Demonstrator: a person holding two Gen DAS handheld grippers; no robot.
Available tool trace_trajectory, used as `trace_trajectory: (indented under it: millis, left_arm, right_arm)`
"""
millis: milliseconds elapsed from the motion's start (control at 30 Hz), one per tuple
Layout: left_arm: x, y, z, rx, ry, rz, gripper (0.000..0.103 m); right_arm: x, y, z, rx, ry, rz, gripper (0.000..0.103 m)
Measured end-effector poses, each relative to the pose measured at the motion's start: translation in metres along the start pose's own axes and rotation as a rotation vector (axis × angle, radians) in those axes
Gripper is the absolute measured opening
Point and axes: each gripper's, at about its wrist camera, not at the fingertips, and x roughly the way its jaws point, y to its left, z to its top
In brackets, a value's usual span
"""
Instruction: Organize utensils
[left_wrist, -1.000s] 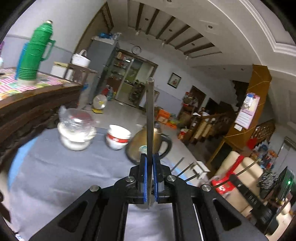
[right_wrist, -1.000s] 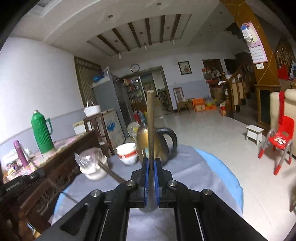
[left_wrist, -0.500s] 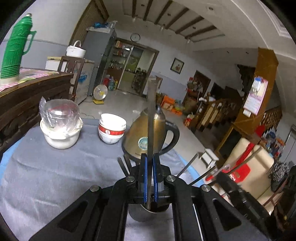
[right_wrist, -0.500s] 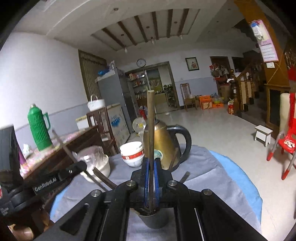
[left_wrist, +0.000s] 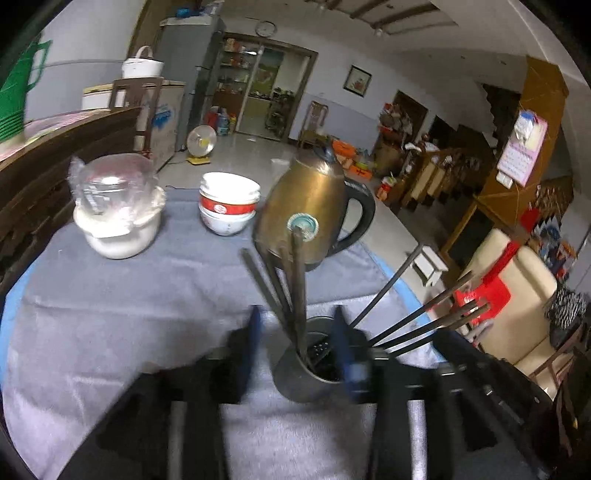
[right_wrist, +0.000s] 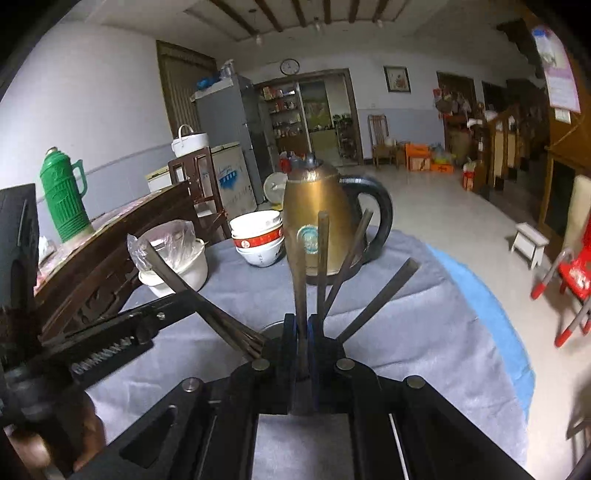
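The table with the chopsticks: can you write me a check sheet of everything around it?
Surface: round table under a grey cloth.
Job's things: metal cup holding dark chopsticks.
Clutter: gold kettle, stacked bowls, plastic-wrapped pot.
Claws: left claw is opening, pads either side of the cup's chopsticks, not pressing; right claw shut on one chopstick.
Cables: nothing seen.
Surroundings: green flask, fridge, red chair, white stool.
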Motion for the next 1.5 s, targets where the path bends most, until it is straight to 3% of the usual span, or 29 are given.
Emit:
trace_trajectory:
  millis: [100, 233, 300, 333, 367, 467, 567, 900, 1233, 1433, 1500]
  left_arm:
    - [-0.029, 0.01, -0.002, -0.019, -0.029, 0.016, 0.065]
    - [-0.051, 0.023, -0.013, -0.022, -0.021, 0.053, 0.076]
    - [-0.057, 0.028, -0.023, -0.004, 0.005, 0.106, 0.08]
    - [-0.058, 0.029, -0.029, 0.01, 0.03, 0.126, 0.08]
    - [-0.057, 0.03, -0.031, 0.018, 0.048, 0.137, 0.08]
    - [-0.057, 0.031, -0.05, 0.052, 0.123, 0.171, 0.08]
    - [-0.062, 0.025, -0.063, 0.097, 0.149, 0.179, 0.08]
    - [-0.089, -0.003, -0.082, 0.235, 0.08, 0.201, 0.087]
    - [-0.083, -0.007, -0.078, 0.26, 0.074, 0.236, 0.088]
    - [-0.066, -0.009, -0.075, 0.27, 0.108, 0.259, 0.088]
    - [-0.061, -0.01, -0.073, 0.265, 0.111, 0.253, 0.088]
  right_arm:
    - [-0.024, -0.007, 0.005, 0.022, -0.028, -0.025, 0.009]
    - [-0.063, -0.017, 0.001, 0.044, -0.068, -0.059, 0.02]
    - [-0.079, -0.023, -0.006, 0.059, -0.076, -0.084, 0.041]
    - [-0.085, -0.026, -0.008, 0.072, -0.076, -0.096, 0.072]
    - [-0.09, -0.029, -0.012, 0.083, -0.082, -0.103, 0.085]
    - [-0.103, -0.032, -0.025, 0.103, -0.065, -0.086, 0.084]
    - [-0.108, -0.029, -0.04, 0.121, -0.018, -0.063, 0.084]
    - [-0.108, -0.01, -0.082, 0.085, 0.089, -0.052, 0.084]
    - [-0.086, -0.001, -0.095, 0.059, 0.151, -0.014, 0.085]
    - [-0.076, -0.002, -0.092, 0.04, 0.156, -0.011, 0.101]
    - [-0.076, 0.001, -0.086, 0.012, 0.139, -0.028, 0.102]
